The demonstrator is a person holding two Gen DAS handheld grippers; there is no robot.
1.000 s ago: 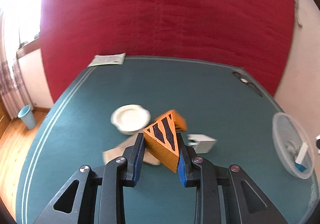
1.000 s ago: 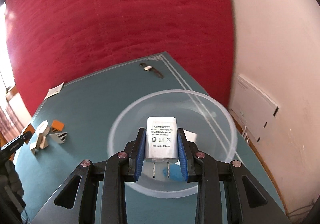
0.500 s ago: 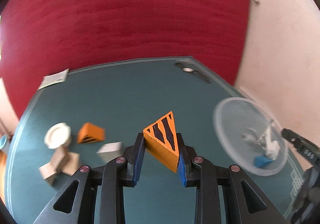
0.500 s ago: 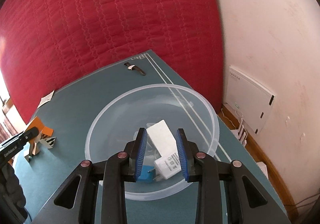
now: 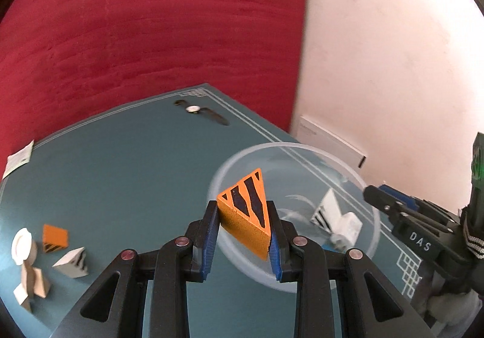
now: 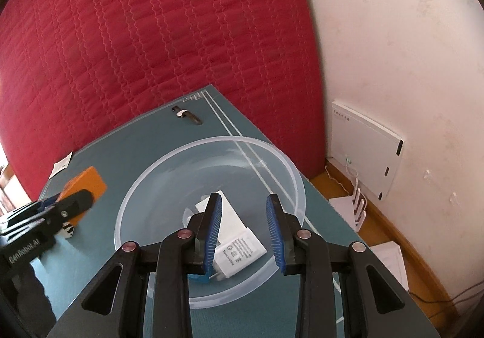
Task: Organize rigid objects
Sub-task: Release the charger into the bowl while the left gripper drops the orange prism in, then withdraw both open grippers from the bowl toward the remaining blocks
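Note:
My left gripper [image 5: 242,208] is shut on an orange wedge with black stripes [image 5: 245,214], held above the near left rim of the clear plastic bowl [image 5: 302,146]. In the right wrist view the same wedge [image 6: 87,180] shows at the left, beside the bowl [image 6: 211,140]. My right gripper [image 6: 244,202] hangs over the bowl with its jaws drawn in narrow and nothing between them. Below it, on the bowl's floor, the white power adapter [image 6: 239,250] lies tilted, beside a white striped wedge [image 5: 326,211].
On the green table [image 5: 136,171] at the left lie an orange block [image 5: 54,236], a white striped wedge [image 5: 72,262], a round white dish [image 5: 21,245] and beige wooden pieces [image 5: 33,283]. A wristwatch [image 5: 199,109] lies at the far edge, a paper slip [image 5: 18,158] far left.
The left gripper carried the orange wedge rightward from the pile of blocks to the bowl. The right gripper let the adapter drop into the bowl and shifted slightly.

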